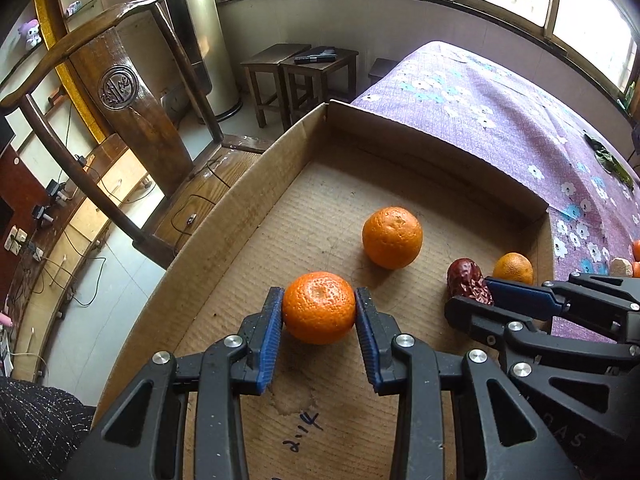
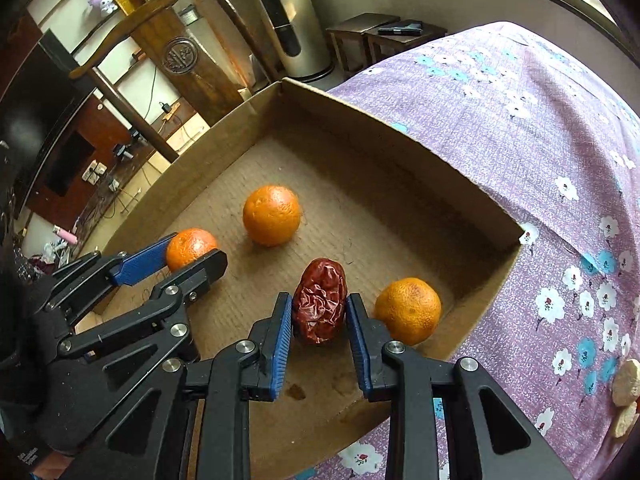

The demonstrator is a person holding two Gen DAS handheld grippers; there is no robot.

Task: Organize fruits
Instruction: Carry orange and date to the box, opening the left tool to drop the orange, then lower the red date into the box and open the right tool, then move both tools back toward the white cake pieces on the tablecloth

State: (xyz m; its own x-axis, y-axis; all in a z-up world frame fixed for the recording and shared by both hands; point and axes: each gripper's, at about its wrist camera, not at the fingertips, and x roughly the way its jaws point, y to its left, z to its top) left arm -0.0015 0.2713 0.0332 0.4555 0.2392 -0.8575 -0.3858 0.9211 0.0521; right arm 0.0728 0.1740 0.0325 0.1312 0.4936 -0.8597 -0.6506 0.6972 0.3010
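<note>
A shallow cardboard box [image 1: 256, 200] [image 2: 400, 148] sits on a purple flowered cloth. My left gripper [image 1: 319, 312] [image 2: 188, 258] is shut on a mandarin [image 1: 319, 307] [image 2: 188, 246] over the box floor. My right gripper [image 2: 318, 312] [image 1: 476, 290] is shut on a wrinkled red date [image 2: 320, 306] [image 1: 466, 278] inside the box. A second mandarin [image 1: 392, 237] [image 2: 272, 215] lies loose in the box middle. A third mandarin [image 1: 513, 267] [image 2: 408, 310] lies by the box's near right wall.
The purple cloth [image 1: 480, 112] [image 2: 540, 140] covers the table to the right. Pale round pieces [image 2: 626, 384] lie on it at the right edge. A wooden chair [image 1: 120, 92] stands left of the box, with stools [image 1: 304, 72] behind.
</note>
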